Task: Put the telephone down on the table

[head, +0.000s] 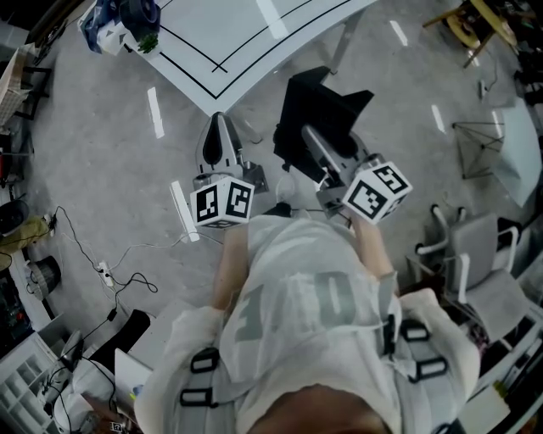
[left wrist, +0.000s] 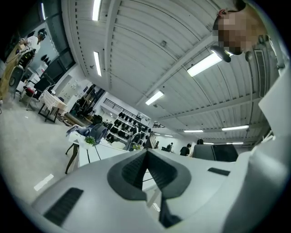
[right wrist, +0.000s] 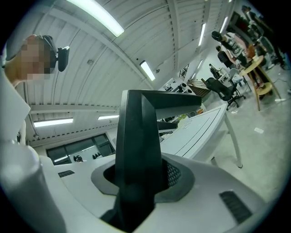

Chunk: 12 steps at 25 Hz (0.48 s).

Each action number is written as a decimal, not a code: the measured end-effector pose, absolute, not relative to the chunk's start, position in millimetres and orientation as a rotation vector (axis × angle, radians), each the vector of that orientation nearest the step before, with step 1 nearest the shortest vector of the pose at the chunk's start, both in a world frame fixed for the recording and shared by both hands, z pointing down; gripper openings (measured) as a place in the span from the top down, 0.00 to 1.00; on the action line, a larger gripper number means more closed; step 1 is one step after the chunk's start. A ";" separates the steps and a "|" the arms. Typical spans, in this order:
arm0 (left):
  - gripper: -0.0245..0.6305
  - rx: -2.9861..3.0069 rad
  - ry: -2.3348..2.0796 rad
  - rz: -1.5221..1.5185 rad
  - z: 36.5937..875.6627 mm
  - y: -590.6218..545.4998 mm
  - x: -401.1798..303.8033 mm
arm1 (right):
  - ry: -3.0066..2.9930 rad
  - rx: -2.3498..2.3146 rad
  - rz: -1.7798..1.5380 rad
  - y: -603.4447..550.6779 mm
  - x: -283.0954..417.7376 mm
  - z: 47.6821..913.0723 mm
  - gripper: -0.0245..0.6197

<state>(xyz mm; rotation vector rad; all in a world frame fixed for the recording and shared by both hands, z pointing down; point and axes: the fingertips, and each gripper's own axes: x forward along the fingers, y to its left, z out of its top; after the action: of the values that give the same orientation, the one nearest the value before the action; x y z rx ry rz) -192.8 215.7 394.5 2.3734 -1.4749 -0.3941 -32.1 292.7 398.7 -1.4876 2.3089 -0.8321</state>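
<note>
A black telephone (head: pixel 316 110) stands up between the jaws of my right gripper (head: pixel 316 148), which is shut on it. In the right gripper view the telephone (right wrist: pixel 138 141) fills the gap between the pads of the right gripper (right wrist: pixel 138 182) and rises as a dark angular block. My left gripper (head: pixel 219 127) hangs beside it to the left, shut with nothing in it; its pads meet in the left gripper view (left wrist: pixel 146 170). Both are held over the grey floor, short of the white table (head: pixel 254 34) with black lines ahead.
A blue bundle and a small plant (head: pixel 123 21) sit on the table's far left corner. Grey chairs (head: pixel 475 254) stand at the right, a wooden chair (head: pixel 475 25) at the top right. A power strip with cables (head: pixel 106 273) lies on the floor at the left.
</note>
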 end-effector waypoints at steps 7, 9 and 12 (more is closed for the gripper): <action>0.95 2.394 -1.463 -0.383 392.3 175.6 -201.5 | 2.249 -1.487 -0.888 260.3 -37.3 403.9 0.72; 0.95 2.400 -1.462 -0.378 390.6 165.6 -205.3 | 2.240 -1.485 -0.893 251.4 -39.0 403.7 0.72; 0.95 2.415 -1.470 -0.383 386.7 154.4 -209.4 | 2.214 -1.474 -0.892 239.1 -37.9 403.8 0.73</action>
<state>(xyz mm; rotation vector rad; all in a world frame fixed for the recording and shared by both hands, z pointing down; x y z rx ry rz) -209.4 154.4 386.7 2.4151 -1.4697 -0.3829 -37.9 239.1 403.8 -1.4740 2.2137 -0.8916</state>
